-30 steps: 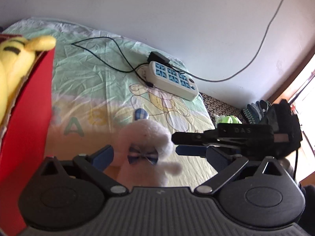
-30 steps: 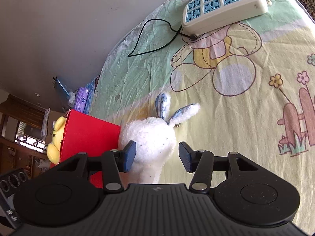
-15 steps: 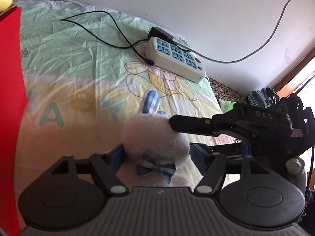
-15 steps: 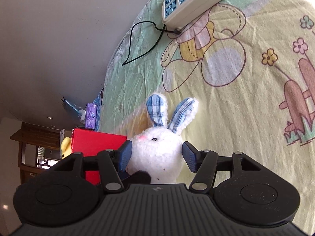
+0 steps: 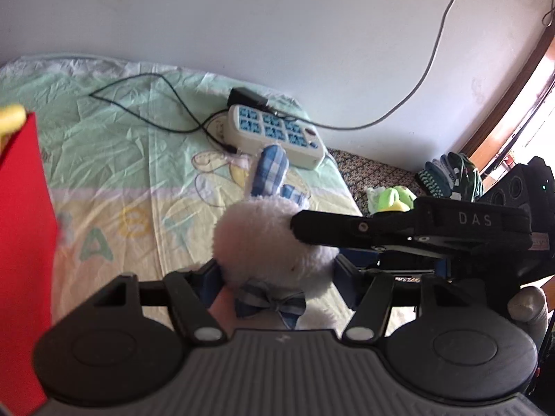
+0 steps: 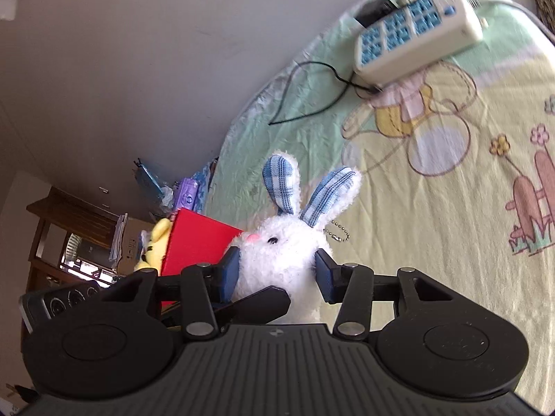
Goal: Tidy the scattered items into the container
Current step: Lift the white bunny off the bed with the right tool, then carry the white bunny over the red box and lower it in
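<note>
A cartoon-print bedsheet runs to a pale wall. From the left wrist, the left gripper, jaws just closing, pinches the white plush rabbit between its pads; the red container stands to its left. From the right wrist, the right gripper (jaws also closing) squeezes the rabbit's head, with the power strip far ahead.

Red box cut off by left edge

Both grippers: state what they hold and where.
Both hold the white plush rabbit: left gripper at its neck above the bow tie, right gripper across its head.
</note>
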Demonstrator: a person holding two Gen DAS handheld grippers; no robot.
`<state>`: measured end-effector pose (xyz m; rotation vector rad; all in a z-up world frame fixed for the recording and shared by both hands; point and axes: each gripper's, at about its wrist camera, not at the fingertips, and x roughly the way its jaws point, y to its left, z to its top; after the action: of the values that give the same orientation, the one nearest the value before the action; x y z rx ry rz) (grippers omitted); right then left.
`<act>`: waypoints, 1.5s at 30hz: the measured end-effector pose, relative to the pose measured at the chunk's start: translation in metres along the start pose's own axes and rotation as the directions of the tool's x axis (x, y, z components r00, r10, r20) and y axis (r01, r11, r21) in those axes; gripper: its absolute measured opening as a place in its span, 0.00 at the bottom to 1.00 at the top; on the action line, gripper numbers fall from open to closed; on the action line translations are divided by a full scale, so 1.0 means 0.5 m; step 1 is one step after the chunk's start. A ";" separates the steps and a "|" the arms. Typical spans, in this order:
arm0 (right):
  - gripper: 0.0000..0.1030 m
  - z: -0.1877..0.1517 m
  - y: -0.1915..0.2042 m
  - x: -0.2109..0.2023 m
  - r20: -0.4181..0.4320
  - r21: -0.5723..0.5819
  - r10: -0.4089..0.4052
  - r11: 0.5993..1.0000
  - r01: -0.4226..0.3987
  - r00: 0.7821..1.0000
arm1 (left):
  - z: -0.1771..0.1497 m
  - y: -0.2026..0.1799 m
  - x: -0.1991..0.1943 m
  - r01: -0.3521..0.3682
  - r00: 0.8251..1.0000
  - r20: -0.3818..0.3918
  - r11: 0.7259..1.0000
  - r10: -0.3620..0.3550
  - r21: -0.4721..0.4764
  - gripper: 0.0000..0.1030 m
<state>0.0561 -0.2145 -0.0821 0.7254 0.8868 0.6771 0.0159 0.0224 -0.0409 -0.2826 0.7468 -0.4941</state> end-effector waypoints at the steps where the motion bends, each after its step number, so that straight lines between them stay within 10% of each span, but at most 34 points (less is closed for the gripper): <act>1: 0.47 -0.001 0.024 -0.011 0.029 -0.039 0.010 0.999 -0.009 1.000 | 0.004 -0.003 -0.021 0.002 1.000 0.029 1.000 -0.002 0.012 0.62; 15: 0.47 -0.110 0.339 0.123 0.149 -0.410 0.222 0.901 -0.144 0.964 | 0.031 0.101 -0.368 -0.161 0.937 0.324 0.985 0.131 0.068 0.62; 27: 0.46 -0.217 0.446 0.342 0.086 -0.481 0.198 0.866 -0.133 0.976 | -0.039 0.313 -0.459 -0.195 0.937 0.287 0.980 0.200 -0.046 0.63; 45: 0.46 -0.285 0.473 0.455 0.016 -0.520 0.159 0.844 -0.128 0.987 | -0.098 0.403 -0.460 -0.289 0.949 0.158 0.953 0.273 0.091 0.66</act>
<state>-0.0117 0.1358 -0.0570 0.3213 0.5559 0.9770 -0.0972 0.3100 -0.0263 -0.1010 0.6037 -0.2400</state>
